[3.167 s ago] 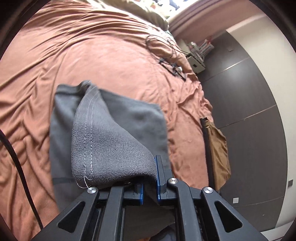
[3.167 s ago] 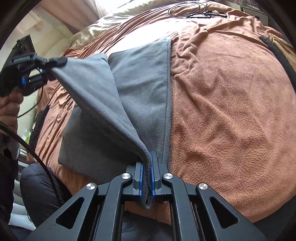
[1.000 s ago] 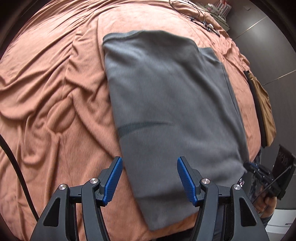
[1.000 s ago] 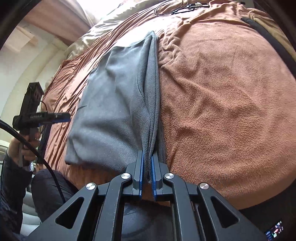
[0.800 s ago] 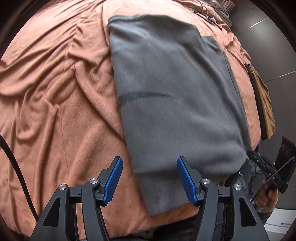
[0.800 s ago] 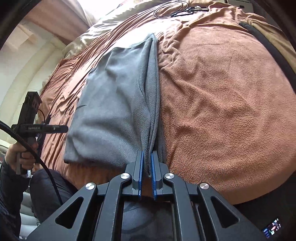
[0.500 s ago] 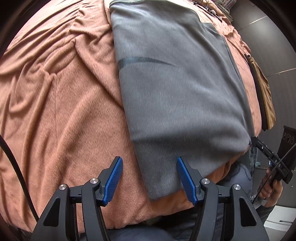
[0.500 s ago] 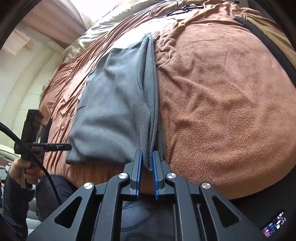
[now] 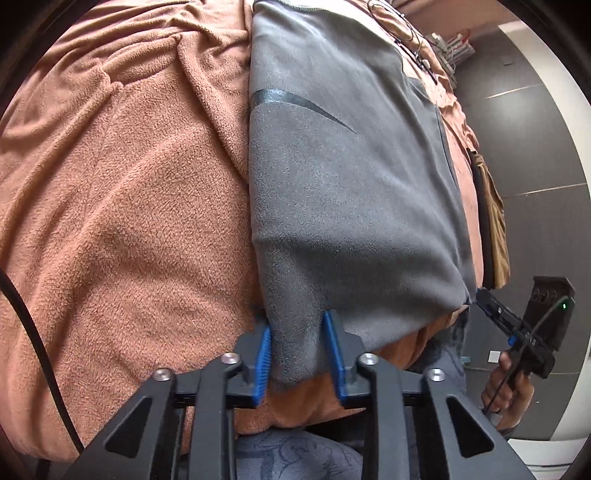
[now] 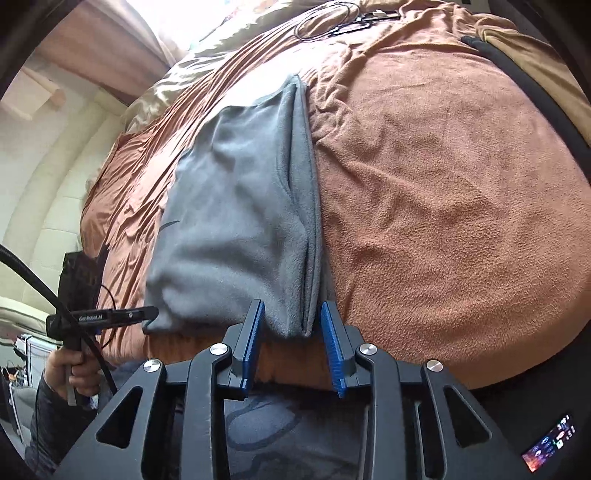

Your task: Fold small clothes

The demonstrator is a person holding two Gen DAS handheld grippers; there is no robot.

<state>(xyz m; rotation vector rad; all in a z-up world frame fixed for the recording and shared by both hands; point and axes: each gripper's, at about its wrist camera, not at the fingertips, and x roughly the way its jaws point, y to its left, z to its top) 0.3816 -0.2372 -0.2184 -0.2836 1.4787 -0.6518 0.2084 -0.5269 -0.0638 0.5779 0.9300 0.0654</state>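
A grey fleece garment point(image 9: 351, 177), folded lengthwise into a long strip, lay on a rust-brown blanket point(image 9: 122, 206) spread over the bed, running from the top centre of the left wrist frame down to the bottom centre. Its near end hung at the blanket's front edge.

The left gripper point(image 9: 298, 354) sat at the lower middle of its frame with the garment's near left corner between its blue pads; the jaws were closing, narrow by then, the cloth bunched between them and both pads touching it. In the right wrist view the same gripper showed at the lower left, its tip at that corner.

The right gripper point(image 10: 291, 339) straddled the garment's near right corner point(image 10: 291, 317) at the lower middle of its frame. Its jaws were opening, a gap showing beside each pad, and the cloth lay loose between them.

A coiled black cable point(image 10: 328, 22) lay on the blanket at the top of the right frame. No container appeared in either view.
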